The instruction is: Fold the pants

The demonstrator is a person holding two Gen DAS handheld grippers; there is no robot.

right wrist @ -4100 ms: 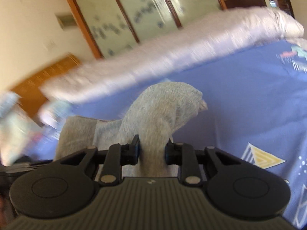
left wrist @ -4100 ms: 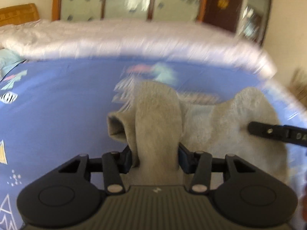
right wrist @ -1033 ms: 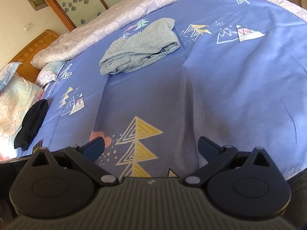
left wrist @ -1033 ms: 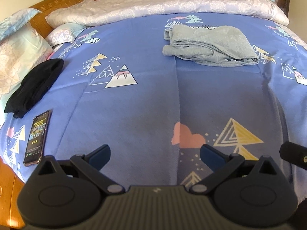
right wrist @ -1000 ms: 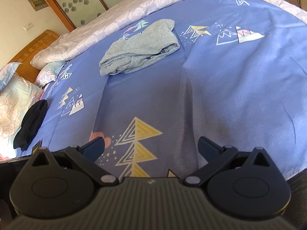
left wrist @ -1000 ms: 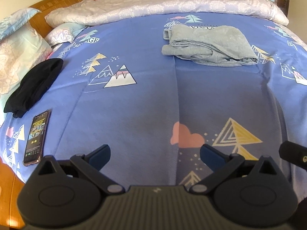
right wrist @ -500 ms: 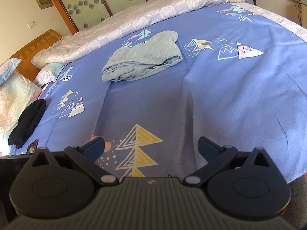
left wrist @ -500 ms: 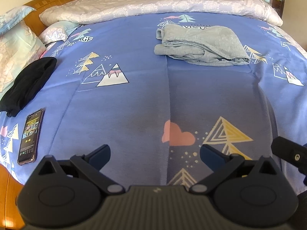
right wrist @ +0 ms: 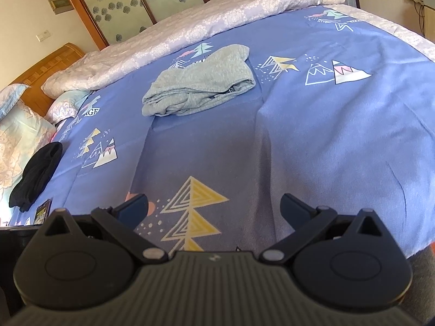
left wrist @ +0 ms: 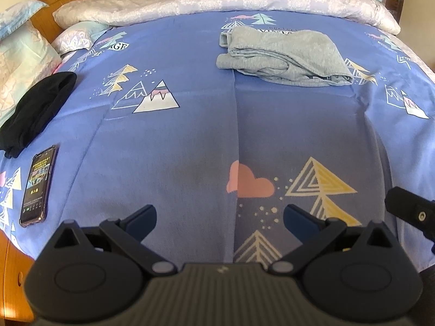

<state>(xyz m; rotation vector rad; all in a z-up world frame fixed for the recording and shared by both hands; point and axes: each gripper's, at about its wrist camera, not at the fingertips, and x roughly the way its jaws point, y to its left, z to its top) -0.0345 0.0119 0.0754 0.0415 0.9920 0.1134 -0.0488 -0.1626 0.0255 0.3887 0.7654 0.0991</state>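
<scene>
Left wrist view — folded grey pants (left wrist: 285,54) on blue bedspread (left wrist: 176,141), tools apart.

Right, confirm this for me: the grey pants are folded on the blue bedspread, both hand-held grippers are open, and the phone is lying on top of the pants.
Not quite. The phone lies on the blue bedspread near its left edge, beside the black garment, far from the grey pants, as the left wrist view shows. The pants are folded, and the left hand-held gripper and right hand-held gripper are open.
</scene>
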